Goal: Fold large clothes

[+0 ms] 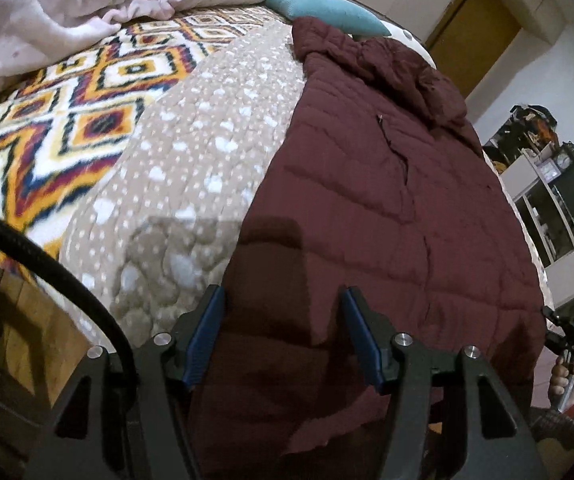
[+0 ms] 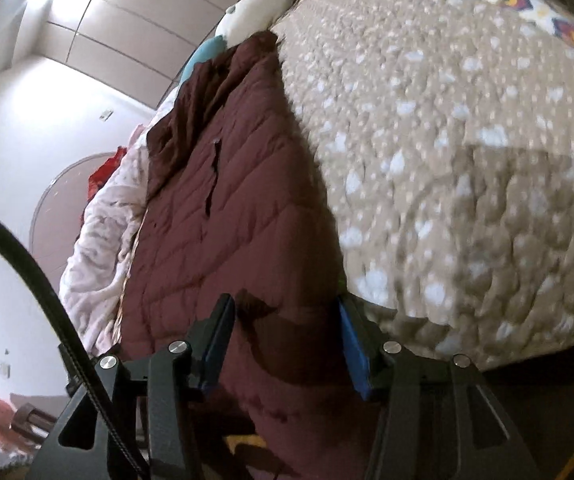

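A large maroon quilted coat (image 1: pixel 367 200) lies spread along the bed, collar at the far end, hem hanging toward me. My left gripper (image 1: pixel 283 300) is open, its blue pads (image 1: pixel 207 336) apart just above the coat's near left hem area. In the right wrist view the same coat (image 2: pixel 227 220) runs up the middle. My right gripper (image 2: pixel 285 308) is open over the coat's near hem by its right edge. The right gripper also shows at the far right of the left wrist view (image 1: pixel 571 336), held in a hand. Neither gripper holds cloth.
The coat lies on a beige spotted quilt (image 1: pixel 191 152) over a patterned blanket (image 1: pixel 67 92). A pink crumpled blanket (image 1: pixel 67 4) and a teal pillow (image 1: pixel 327 8) sit at the far end. Shelves (image 1: pixel 559 200) stand to the right. Wooden floor (image 1: pixel 19 312) lies below.
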